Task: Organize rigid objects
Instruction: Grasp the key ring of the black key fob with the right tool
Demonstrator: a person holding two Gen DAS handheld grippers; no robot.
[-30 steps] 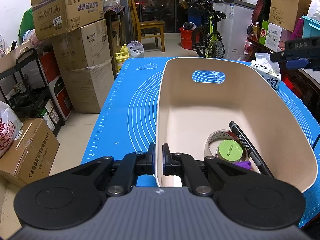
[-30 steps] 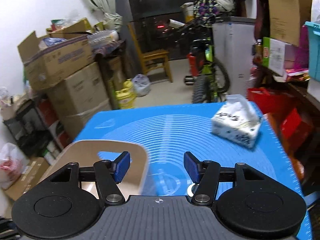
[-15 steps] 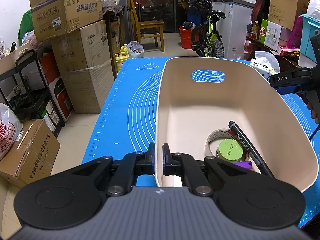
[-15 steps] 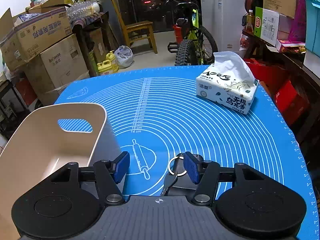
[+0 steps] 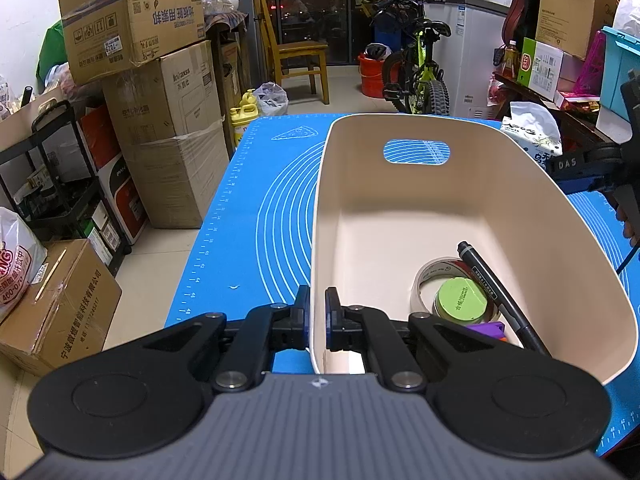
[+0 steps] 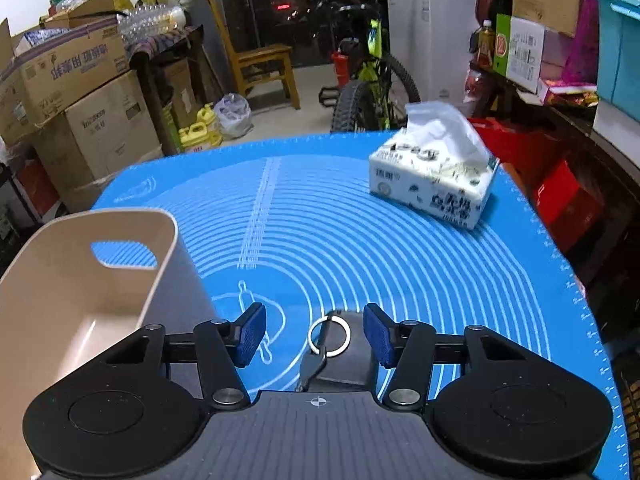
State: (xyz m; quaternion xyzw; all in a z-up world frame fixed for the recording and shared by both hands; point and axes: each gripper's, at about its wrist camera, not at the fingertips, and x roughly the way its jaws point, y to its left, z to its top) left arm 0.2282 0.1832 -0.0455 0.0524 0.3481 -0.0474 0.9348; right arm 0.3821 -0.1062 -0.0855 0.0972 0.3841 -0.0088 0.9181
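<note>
Left gripper (image 5: 317, 316) clamped on the near wall of the beige bin (image 5: 560, 216), which sits on the blue mat (image 6: 360, 240). Right gripper (image 6: 315, 338) jaws apart and just closing, straddling a black key fob (image 6: 352, 356) with ring, pads not touching it

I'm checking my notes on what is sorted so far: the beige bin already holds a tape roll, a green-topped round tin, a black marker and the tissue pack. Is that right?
Not quite. The tissue pack is not in the beige bin; it lies on the blue mat, as the right wrist view shows. The tape roll, green-topped round tin and black marker are inside, per the left wrist view.
</note>
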